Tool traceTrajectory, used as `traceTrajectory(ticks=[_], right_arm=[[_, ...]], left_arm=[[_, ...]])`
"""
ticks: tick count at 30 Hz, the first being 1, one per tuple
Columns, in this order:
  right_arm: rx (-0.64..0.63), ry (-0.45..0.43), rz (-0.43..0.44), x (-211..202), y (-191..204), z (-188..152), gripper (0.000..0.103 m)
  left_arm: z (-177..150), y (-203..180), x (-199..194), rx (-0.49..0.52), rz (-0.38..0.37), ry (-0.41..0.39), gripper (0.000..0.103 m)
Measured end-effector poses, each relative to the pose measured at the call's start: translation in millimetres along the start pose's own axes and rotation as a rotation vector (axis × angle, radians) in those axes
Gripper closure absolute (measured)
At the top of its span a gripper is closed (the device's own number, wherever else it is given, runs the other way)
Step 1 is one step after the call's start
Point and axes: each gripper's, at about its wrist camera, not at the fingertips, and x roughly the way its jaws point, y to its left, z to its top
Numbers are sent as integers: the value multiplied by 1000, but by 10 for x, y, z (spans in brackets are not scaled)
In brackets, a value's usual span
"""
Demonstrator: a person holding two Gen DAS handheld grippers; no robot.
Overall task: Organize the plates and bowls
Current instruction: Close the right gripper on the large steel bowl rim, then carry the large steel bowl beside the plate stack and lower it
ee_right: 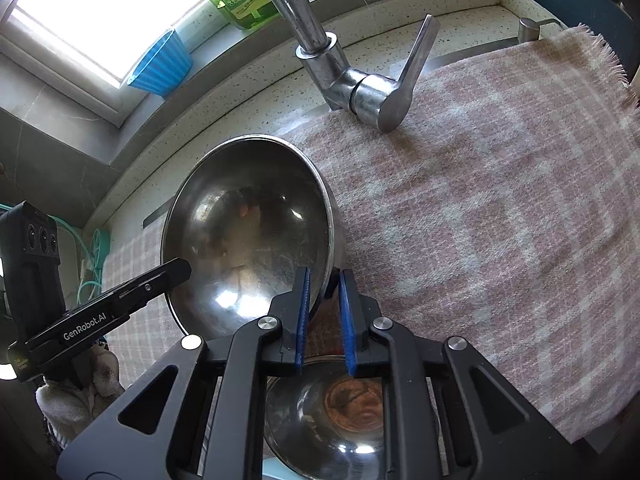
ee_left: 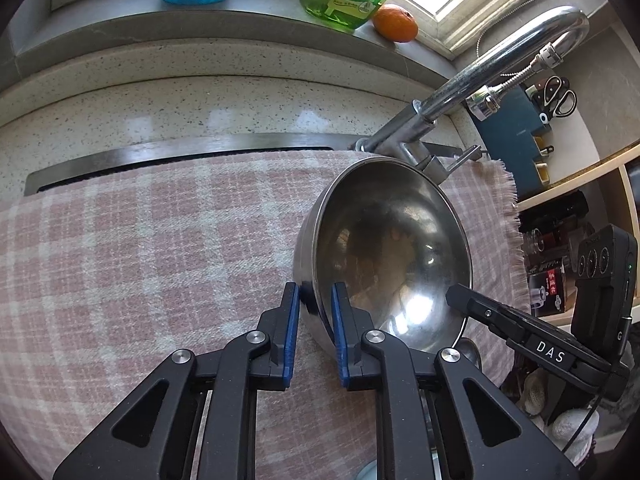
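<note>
Both my left gripper point(ee_left: 315, 300) and right gripper point(ee_right: 325, 286) pinch the steel bowl point(ee_left: 384, 256) rim, just before the faucet point(ee_right: 360, 88); a second bowl point(ee_right: 332, 412) lies half-hidden below.

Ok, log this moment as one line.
left gripper: shut on bowl rim | right gripper: same, opposite rim | bowl tilted over cloth

Both grippers work one steel bowl point(ee_left: 384, 248) from opposite sides: the left gripper point(ee_left: 315, 300) clamps its blue pads across the near rim, while the right gripper point(ee_right: 324, 286) pinches the rim opposite, each gripper's black body angling into the other's view.
</note>
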Motion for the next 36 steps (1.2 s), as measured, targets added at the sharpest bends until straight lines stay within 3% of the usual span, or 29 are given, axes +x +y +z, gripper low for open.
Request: traceTrajectory(ticks=[13,36], right_arm=[[-85,8,48,-112,492,-131,88],[-391,112,166,239,2111,-864,88]], left_arm=[[-201,227,-448,-47,4,-82,89],[-1093,1400,-1533,-276,110,-261,88]])
